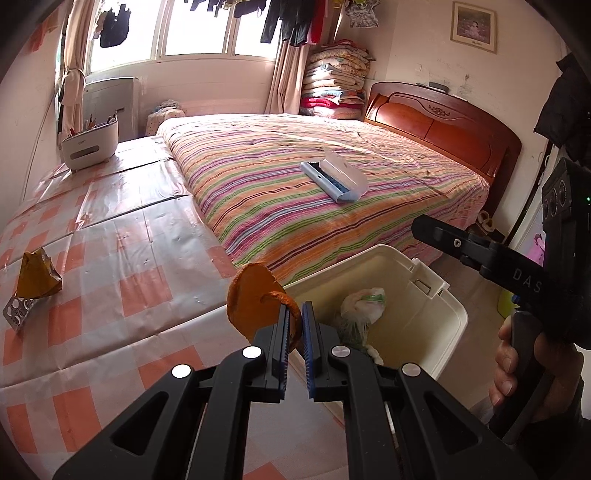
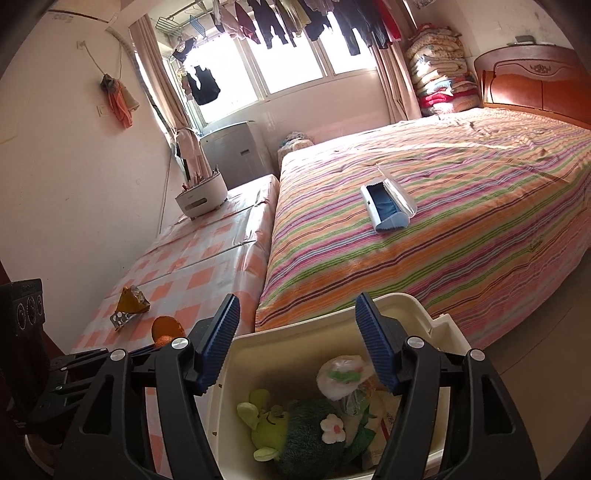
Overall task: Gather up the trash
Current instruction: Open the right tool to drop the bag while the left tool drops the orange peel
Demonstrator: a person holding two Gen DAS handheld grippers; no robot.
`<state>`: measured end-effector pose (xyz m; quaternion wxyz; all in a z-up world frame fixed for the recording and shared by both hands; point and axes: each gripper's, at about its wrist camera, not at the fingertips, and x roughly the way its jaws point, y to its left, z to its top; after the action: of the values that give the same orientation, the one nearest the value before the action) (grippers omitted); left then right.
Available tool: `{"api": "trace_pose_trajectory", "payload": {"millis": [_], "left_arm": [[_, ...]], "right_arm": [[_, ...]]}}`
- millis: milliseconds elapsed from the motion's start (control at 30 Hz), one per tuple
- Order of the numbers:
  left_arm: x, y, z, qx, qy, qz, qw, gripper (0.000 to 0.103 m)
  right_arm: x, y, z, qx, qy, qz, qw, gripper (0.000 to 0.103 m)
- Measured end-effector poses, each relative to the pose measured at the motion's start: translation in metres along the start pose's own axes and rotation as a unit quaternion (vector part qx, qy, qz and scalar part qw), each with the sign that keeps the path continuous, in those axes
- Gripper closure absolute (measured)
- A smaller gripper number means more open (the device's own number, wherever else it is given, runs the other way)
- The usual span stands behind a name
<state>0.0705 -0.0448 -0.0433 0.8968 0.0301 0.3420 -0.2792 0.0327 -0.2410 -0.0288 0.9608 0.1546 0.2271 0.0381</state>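
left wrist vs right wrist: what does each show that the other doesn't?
Left wrist only: the left gripper shut on the orange peel, a hand on the other gripper's handle, a framed picture.
Right wrist only: the right gripper, jaws open over the bin, a green plush toy inside it.
Both: white bin, yellow wrapper, striped bed.

bin [image 2: 258, 354] before bed [image 2: 443, 229] | table [image 2: 207, 266] left of bed
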Motion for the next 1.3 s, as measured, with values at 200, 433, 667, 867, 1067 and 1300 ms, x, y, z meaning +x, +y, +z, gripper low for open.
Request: {"api": "trace_pose_trajectory", "payload": {"millis": [200, 433, 667, 867, 1067, 1300], "left_arm": [[0.006, -0.019, 0.003, 0.015, 0.003, -0.014, 0.9998, 0.096], [0.017, -0.035, 0.004, 0.025, 0.015, -0.026, 0.9992, 0.096], [0.021, -0.045, 0.008, 0.02, 0.011, -0.043, 0.9988, 0.096], [0.027, -0.054, 0.007, 0.025, 0.024, -0.055, 0.9979, 0.095], [0.03, -0.055, 0.005, 0.027, 0.04, -0.038, 0.9981, 0.03], [0.01, -0.042, 0.01, 0.006, -0.023, -0.012, 0.9996, 0.025]], "right_arm": [[-0.009, -0.012, 0.006, 0.026, -0.023, 0.002, 0.999, 0.034], [-0.012, -0.02, 0.007, 0.048, -0.033, 0.002, 0.998, 0.033], [-0.012, -0.023, 0.008, 0.057, -0.033, 0.002, 0.998, 0.031], [-0.014, -0.025, 0.007, 0.062, -0.037, 0.001, 0.997, 0.031], [-0.013, -0.025, 0.007, 0.064, -0.034, 0.002, 0.997, 0.03], [-0.012, -0.026, 0.006, 0.067, -0.031, 0.002, 0.997, 0.03]]}}
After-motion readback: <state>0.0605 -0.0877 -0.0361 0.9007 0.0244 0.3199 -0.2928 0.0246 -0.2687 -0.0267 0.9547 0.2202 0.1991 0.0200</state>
